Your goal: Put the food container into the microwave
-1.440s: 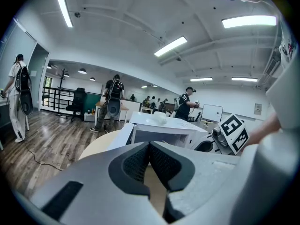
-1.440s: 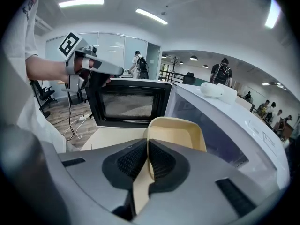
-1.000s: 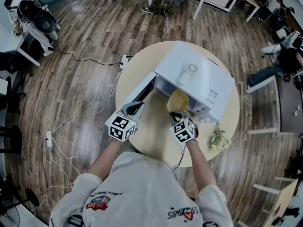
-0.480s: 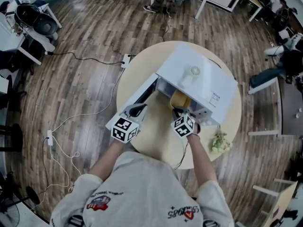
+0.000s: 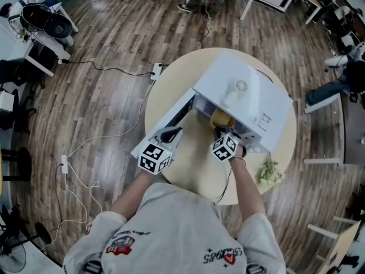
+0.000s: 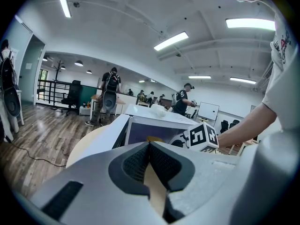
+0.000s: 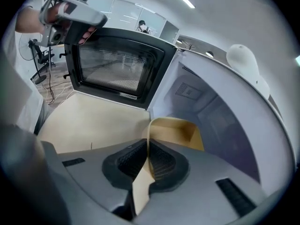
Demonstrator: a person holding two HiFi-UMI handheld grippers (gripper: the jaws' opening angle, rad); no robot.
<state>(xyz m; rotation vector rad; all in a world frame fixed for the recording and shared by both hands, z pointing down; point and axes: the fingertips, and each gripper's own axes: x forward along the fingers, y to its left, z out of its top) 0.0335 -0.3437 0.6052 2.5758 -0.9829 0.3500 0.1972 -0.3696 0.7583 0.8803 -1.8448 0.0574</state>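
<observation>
A white microwave (image 5: pixel 251 99) stands on a round beige table (image 5: pixel 197 164), its door (image 5: pixel 171 112) swung open to the left. My right gripper (image 5: pixel 220 132) is shut on the rim of a yellow food container (image 5: pixel 221 119), which sits partly inside the cavity. In the right gripper view the container (image 7: pixel 176 131) reaches past the sill into the cavity (image 7: pixel 220 121), and its wall is pinched between the pads at my right gripper (image 7: pixel 148 146). My left gripper (image 5: pixel 173 132) hovers beside the door, shut and holding nothing. In its own view my left gripper (image 6: pixel 149 145) points at the microwave (image 6: pixel 140 125).
A white fan-like object (image 5: pixel 235 90) lies on top of the microwave. A small green sprig (image 5: pixel 267 170) lies near the table's right edge. A power strip (image 5: pixel 155 70) and cables trail over the wood floor. Desks and chairs ring the room.
My right gripper has carried the container forward, deeper into the microwave opening. The left gripper has stayed beside the open door.
</observation>
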